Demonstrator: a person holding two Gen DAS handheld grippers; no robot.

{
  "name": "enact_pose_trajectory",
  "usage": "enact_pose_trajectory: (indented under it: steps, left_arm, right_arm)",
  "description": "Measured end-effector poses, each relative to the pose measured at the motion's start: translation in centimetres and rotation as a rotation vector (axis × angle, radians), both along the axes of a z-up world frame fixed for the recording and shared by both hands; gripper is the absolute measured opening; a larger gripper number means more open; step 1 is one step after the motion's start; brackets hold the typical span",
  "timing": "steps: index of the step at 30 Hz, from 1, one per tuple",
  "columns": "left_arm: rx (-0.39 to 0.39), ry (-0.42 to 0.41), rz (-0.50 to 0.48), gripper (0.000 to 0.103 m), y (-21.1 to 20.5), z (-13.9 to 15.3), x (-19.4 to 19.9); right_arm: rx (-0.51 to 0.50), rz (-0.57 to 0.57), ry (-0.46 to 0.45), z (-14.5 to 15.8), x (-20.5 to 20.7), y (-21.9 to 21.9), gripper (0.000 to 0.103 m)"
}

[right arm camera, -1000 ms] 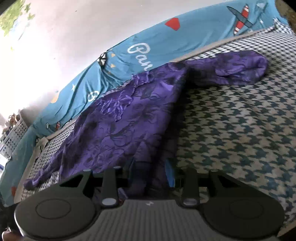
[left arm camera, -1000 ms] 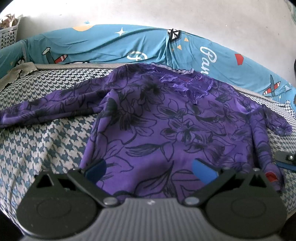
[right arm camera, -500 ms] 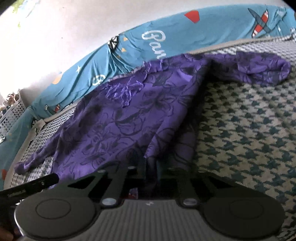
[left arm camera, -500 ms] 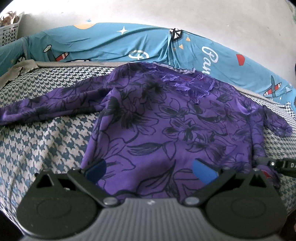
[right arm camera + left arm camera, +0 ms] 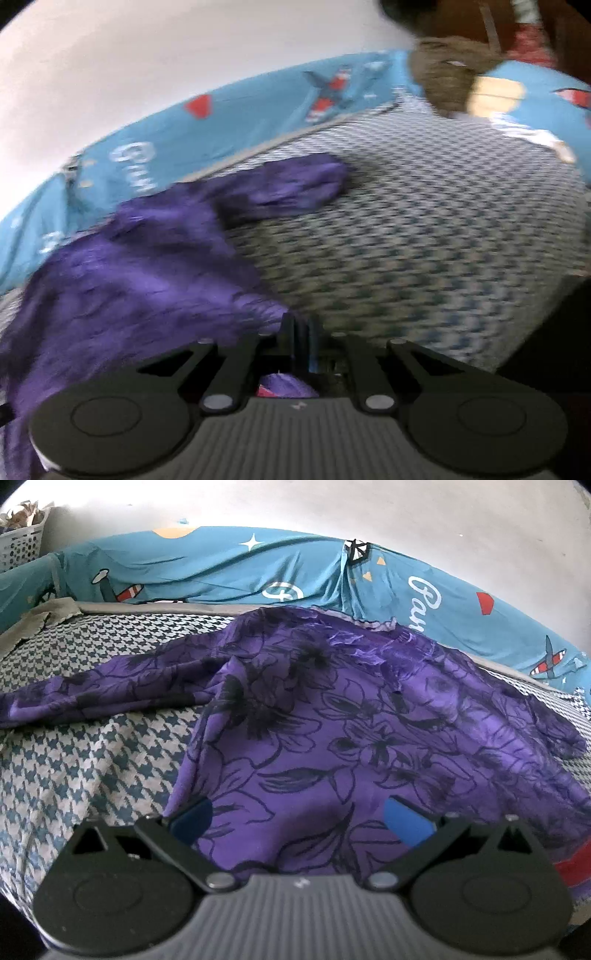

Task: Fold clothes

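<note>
Spread front-up on the houndstooth bed cover, with blue printed sheet behind: purple floral top, body flat, left sleeve stretched out sideways, right sleeve bunched short near the far edge. Changed within the last second: right gripper, half open beside the hem a second ago, now clenched on the top's lower right corner, purple cloth pinched between its fingers and swinging, view blurred. Likely a side fold beginning, or hem being tugged smooth; not settled. Left gripper unchanged, hovering released, blue pads wide apart above the hem, gripping nothing.
</note>
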State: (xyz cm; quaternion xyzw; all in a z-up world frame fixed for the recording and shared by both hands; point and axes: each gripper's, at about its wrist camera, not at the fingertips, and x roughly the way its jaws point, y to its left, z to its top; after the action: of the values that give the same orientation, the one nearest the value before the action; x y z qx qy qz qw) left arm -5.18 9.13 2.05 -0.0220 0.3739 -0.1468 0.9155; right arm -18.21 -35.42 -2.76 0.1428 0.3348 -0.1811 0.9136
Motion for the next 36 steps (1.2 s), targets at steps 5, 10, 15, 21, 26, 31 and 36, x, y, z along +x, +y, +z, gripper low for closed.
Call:
enact_pose_trajectory:
  steps: [5,10,15,21,26,31,36]
  left_arm:
    - [0.015,-0.012,0.013,0.103,0.1,0.1,-0.1]
    - [0.01,-0.003,0.034,0.103,0.7,0.1,0.1]
    - [0.003,0.006,0.053,0.103,1.3,0.1,0.3]
    - [0.009,0.014,0.075,0.103,2.1,0.2,0.4]
    - [0.023,0.036,0.113,0.103,3.3,0.0,0.8]
    - [-0.006,0.067,0.16,0.103,4.8,-0.3,1.2]
    - [-0.03,0.097,0.198,0.103,6.6,-0.3,1.8]
  right_arm:
    - [0.002,-0.017,0.011,-0.3,0.1,-0.8,0.004]
    - [0.048,0.11,-0.045,0.2,-0.1,0.8,0.004]
    - [0.116,0.286,-0.078,0.2,0.1,2.9,0.004]
    - [0.168,0.491,-0.094,0.2,-0.2,5.4,0.006]
    - [0.182,0.643,-0.113,0.3,-0.6,7.5,0.01]
    - [0.201,0.748,-0.115,0.3,-0.9,8.7,0.014]
    - [0.214,0.867,-0.113,0.1,-1.3,10.4,0.014]
